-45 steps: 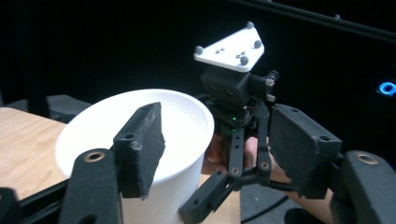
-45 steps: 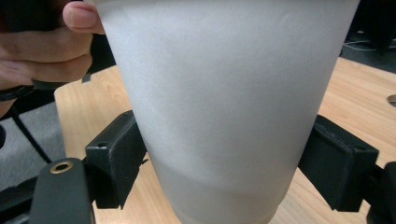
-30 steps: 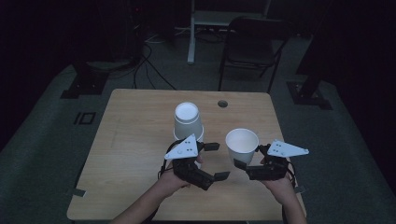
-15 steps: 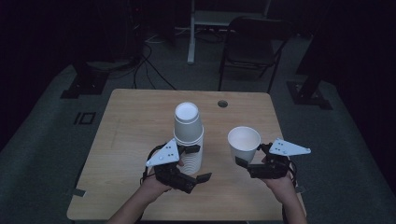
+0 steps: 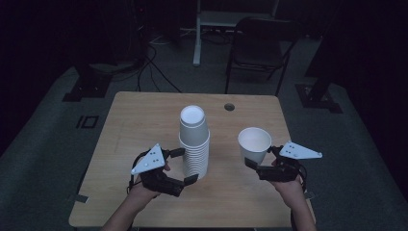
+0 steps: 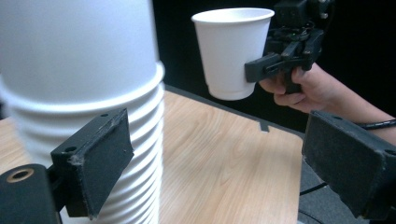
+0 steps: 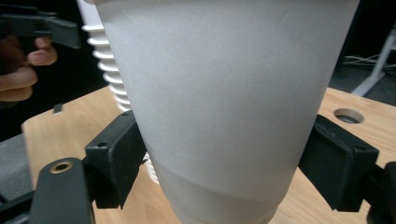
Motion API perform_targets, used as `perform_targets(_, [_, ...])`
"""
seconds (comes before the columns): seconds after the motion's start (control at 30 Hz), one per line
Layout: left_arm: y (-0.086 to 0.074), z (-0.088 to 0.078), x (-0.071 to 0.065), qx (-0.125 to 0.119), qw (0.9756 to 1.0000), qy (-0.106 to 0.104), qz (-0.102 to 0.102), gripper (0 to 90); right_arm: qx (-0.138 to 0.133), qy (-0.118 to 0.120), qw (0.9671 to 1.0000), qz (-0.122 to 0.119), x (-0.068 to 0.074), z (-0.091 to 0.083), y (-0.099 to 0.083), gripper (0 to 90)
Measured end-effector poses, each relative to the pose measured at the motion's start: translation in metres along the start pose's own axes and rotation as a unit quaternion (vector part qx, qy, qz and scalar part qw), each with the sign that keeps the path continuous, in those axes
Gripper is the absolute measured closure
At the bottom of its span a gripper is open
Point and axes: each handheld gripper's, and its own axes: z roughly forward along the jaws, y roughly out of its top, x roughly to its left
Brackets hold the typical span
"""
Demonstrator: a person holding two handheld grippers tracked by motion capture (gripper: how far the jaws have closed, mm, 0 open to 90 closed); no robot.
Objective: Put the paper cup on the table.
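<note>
Your right gripper (image 5: pixel 262 161) pinches a single cup (image 5: pixel 254 143) upright, lifted off the table (image 5: pixel 144 120) at the frame's right of center. Your left gripper (image 5: pixel 185 166) is spread around the base of the cup stack (image 5: pixel 194 142) at center. Next, I'd say: close on the stack to steady it.

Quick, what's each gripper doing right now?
Left gripper: open, jaws beside the cup stack.
Right gripper: shut on the single cup, held upright.
</note>
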Motion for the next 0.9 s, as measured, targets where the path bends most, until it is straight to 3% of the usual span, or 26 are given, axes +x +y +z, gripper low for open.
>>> perform_targets(0.3, [-0.026,-0.022,0.021,-0.001,0.9978,0.061,-0.026,9.0,-0.004,-0.027,0.9995,0.016,-0.016,0.009,-0.006,19.6])
perform_targets(0.4, [-0.039,-0.029,0.03,0.009,0.9951,0.092,-0.033,8.9,0.002,-0.036,0.9992,0.017,-0.021,0.015,-0.01,19.6])
perform_targets(0.57, [-0.06,-0.038,0.045,0.023,0.9908,0.126,-0.045,9.0,0.011,-0.045,0.9985,0.03,-0.031,0.028,-0.019,19.7])
perform_targets(0.6, [-0.06,-0.038,0.045,0.023,0.9908,0.126,-0.045,9.0,0.011,-0.045,0.9985,0.03,-0.031,0.028,-0.019,19.7])
perform_targets(0.63, [-0.069,-0.042,0.05,0.025,0.9887,0.138,-0.054,9.0,0.009,-0.045,0.9983,0.036,-0.034,0.031,-0.021,19.6])
perform_targets(0.7, [-0.078,-0.046,0.056,0.02,0.9878,0.14,-0.065,8.9,0.009,-0.054,0.9975,0.045,-0.041,0.037,-0.027,19.7])
perform_targets(0.73, [-0.083,-0.047,0.059,0.025,0.9862,0.147,-0.072,8.9,0.005,-0.057,0.9973,0.046,-0.044,0.039,-0.029,19.6])
perform_targets(0.9, [-0.101,-0.055,0.07,0.055,0.9775,0.188,-0.078,8.9,-0.004,-0.072,0.9956,0.061,-0.057,0.049,-0.036,19.6])
